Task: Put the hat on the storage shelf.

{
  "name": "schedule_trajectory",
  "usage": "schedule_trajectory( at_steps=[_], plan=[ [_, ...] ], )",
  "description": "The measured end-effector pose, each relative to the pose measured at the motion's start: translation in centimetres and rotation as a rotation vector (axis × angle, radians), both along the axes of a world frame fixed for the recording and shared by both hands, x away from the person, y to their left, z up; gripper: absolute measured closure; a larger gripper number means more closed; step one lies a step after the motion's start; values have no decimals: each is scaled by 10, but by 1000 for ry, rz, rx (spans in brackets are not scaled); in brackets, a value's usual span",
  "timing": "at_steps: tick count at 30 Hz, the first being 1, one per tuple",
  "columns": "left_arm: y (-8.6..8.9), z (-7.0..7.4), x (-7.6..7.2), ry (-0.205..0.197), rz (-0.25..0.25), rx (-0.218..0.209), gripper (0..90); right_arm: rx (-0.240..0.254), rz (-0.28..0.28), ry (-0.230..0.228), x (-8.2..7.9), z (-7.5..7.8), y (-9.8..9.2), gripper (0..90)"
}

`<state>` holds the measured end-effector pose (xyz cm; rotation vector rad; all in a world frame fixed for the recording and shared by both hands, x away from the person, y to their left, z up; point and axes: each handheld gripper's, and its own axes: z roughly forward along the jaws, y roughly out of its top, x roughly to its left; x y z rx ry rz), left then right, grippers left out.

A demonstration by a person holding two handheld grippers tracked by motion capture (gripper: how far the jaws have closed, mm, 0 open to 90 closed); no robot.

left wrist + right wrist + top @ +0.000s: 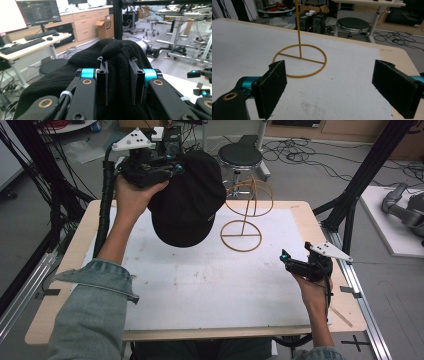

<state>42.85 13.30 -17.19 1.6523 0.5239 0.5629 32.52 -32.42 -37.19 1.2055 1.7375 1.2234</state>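
A black cap hangs in the air above the far left part of the table, and my left gripper is shut on its fabric. In the left gripper view the cap bulges up between the two jaws of that gripper. A gold wire hat stand stands upright at the far middle of the white mat, just right of the cap and apart from it. My right gripper rests near the table's right edge, open, with nothing between its jaws. It faces the stand's ring base.
The white mat covers most of the wooden table. A round black stool stands behind the far edge. Black frame posts rise at both sides. A grey robot arm lies on a platform at the right.
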Motion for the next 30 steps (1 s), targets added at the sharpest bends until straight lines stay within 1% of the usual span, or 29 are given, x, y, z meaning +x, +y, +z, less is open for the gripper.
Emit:
schedule_trajectory(
  at_steps=[4,7,9,15,18,21,25,27,30],
  plan=[
    [-11,6,7,-12,-27,6,733,-3,-1,-1,-2,0,-2,123],
    [-20,9,11,-15,-51,-19,733,1,-3,0,-2,-1,-2,123],
    [-25,9,15,-19,-65,-22,733,0,-4,2,-3,-1,-3,123],
    [-38,5,25,-11,-93,-40,733,8,-5,4,-3,-2,-5,123],
    [-43,4,29,-16,-105,-46,733,4,-6,5,-3,-3,-6,123],
    [-48,3,32,-20,-110,-55,733,11,-7,7,-4,-3,-7,124],
    [-55,3,36,-26,-125,-75,733,7,-9,11,-3,-5,-7,123],
    [-58,2,37,-24,-135,-83,733,13,-8,16,-3,-5,-7,123],
    [-65,0,41,-16,-138,-79,733,4,-6,12,-3,-5,-7,124]
  ],
)
